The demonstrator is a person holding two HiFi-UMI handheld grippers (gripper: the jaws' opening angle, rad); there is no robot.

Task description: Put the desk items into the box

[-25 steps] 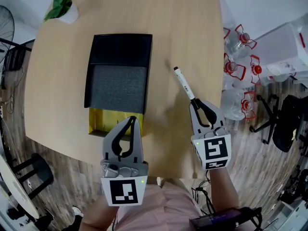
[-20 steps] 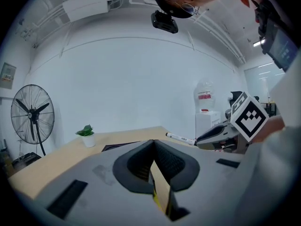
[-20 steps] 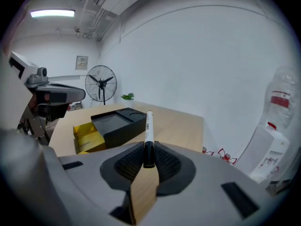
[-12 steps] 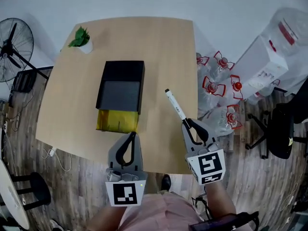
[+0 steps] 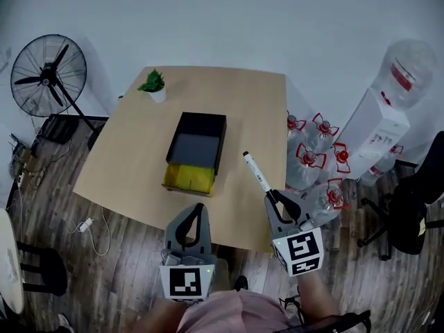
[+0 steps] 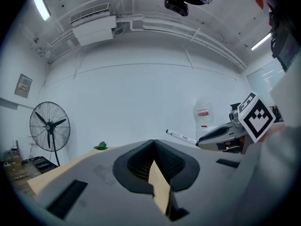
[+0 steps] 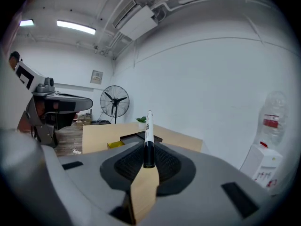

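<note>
A black box [image 5: 200, 143] with grey lining lies on the wooden table [image 5: 132, 165]; a yellow piece [image 5: 187, 178] sticks out at its near end. My right gripper [image 5: 272, 195] is shut on a white marker [image 5: 254, 171] with a black cap end, held above the table's right part and pointing away from me. In the right gripper view the marker [image 7: 148, 133] stands up from the jaws, with the box [image 7: 139, 137] beyond it. My left gripper [image 5: 197, 207] hovers by the table's near edge, shut and holding nothing; its jaws meet in the left gripper view [image 6: 153, 143].
A small potted plant [image 5: 153, 85] stands at the table's far left corner. A floor fan [image 5: 50, 71] is off to the left. Several water bottles [image 5: 316, 155] and a water dispenser [image 5: 388, 109] crowd the floor right of the table. A black chair [image 5: 416, 200] sits far right.
The head view has pulled back and up, so the table looks smaller and farther. Both grippers have drawn back toward the near edge; the right one still holds the marker.
</note>
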